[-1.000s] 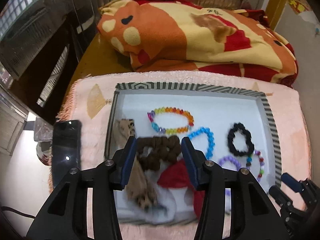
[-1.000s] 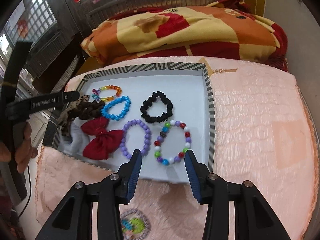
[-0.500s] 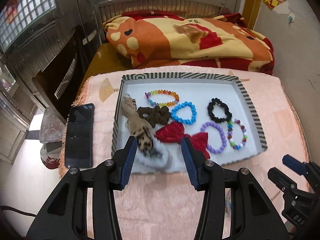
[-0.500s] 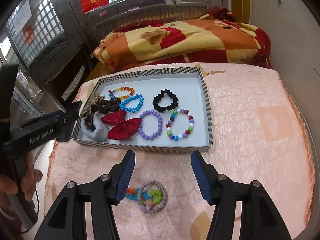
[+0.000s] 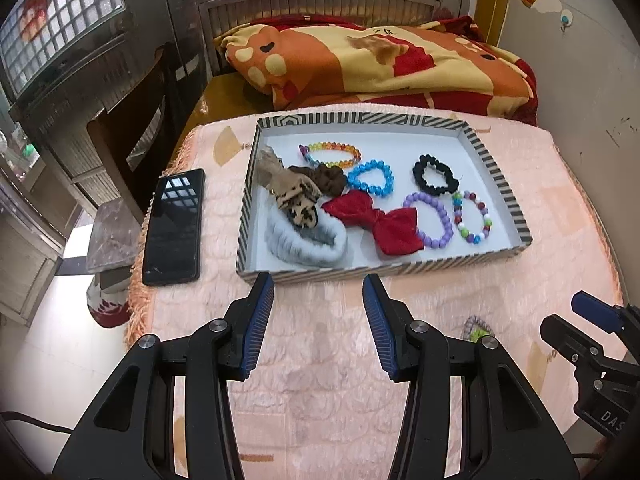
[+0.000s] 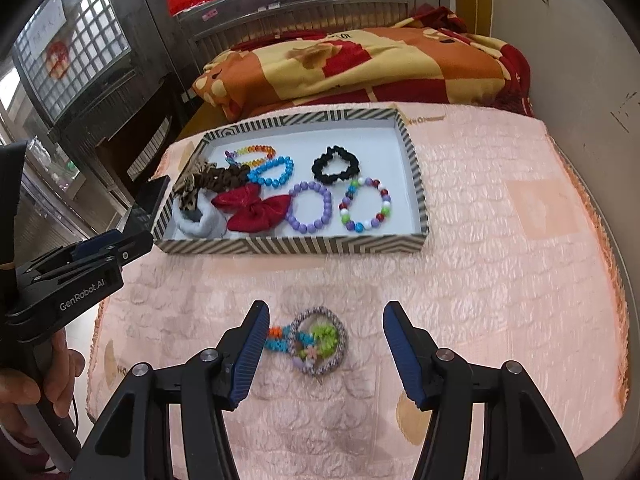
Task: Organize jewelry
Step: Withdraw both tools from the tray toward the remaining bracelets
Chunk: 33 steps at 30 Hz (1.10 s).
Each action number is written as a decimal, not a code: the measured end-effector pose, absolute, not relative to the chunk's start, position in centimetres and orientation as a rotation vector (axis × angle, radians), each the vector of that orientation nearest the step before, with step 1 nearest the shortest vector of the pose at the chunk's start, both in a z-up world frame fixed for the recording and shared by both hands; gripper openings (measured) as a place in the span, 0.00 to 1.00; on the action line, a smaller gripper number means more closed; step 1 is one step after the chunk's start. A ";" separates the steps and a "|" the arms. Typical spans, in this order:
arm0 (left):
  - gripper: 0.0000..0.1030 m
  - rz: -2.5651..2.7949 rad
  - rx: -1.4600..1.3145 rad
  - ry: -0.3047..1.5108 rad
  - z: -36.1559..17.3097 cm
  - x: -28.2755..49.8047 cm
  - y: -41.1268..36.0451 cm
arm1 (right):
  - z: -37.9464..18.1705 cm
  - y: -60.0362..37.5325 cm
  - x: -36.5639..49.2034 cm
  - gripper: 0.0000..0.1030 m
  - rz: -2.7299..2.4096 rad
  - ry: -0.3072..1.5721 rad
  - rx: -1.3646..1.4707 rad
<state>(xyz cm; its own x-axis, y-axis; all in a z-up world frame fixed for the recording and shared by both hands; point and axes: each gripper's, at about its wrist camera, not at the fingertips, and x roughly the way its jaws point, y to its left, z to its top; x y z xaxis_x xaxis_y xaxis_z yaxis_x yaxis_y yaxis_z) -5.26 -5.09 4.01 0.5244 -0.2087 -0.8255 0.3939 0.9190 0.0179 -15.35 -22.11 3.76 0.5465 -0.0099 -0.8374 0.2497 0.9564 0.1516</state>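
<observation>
Right wrist: right gripper [image 6: 322,338] fingers spread, empty; braided hair tie [image 6: 318,340] lengthwise between them

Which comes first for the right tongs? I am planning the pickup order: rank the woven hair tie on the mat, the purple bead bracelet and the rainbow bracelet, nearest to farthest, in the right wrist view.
1. Woven hair tie: on the pink mat, between the open right tongs.
2. Purple bead bracelet: near edge of the striped tray.
3. Rainbow bracelet: tray's far left corner.
</observation>
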 end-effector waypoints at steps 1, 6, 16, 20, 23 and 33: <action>0.45 -0.364 0.214 0.953 4.0 -5.5 -5.0 | 3.7 -22.1 -15.4 0.55 -0.157 0.986 0.266; 0.45 -0.365 0.216 0.956 3.8 -6.0 -4.7 | 3.0 -22.2 -16.0 0.56 -0.165 1.005 0.264; 0.45 -0.348 0.230 0.963 3.2 -6.5 -4.4 | 2.7 -22.3 -16.3 0.56 -0.164 1.014 0.266; 0.45 -0.343 0.227 0.963 3.1 -6.5 -4.3 | 2.7 -22.2 -16.2 0.56 -0.159 1.016 0.258; 0.45 -0.341 0.227 0.966 3.0 -6.5 -4.3 | 2.7 -22.2 -16.3 0.56 -0.161 1.019 0.256; 0.44 -0.336 0.228 0.964 2.9 -6.5 -4.4 | 2.1 -22.5 -16.2 0.57 -0.165 1.041 0.260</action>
<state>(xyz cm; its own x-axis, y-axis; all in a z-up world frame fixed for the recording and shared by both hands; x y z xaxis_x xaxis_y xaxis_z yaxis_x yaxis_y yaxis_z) -6.50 -4.43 2.91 0.5245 -0.1774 -0.8327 0.3781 0.9249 0.0411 -16.24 -22.54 2.11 0.4973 -0.0120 -0.8675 0.2569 0.9571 0.1341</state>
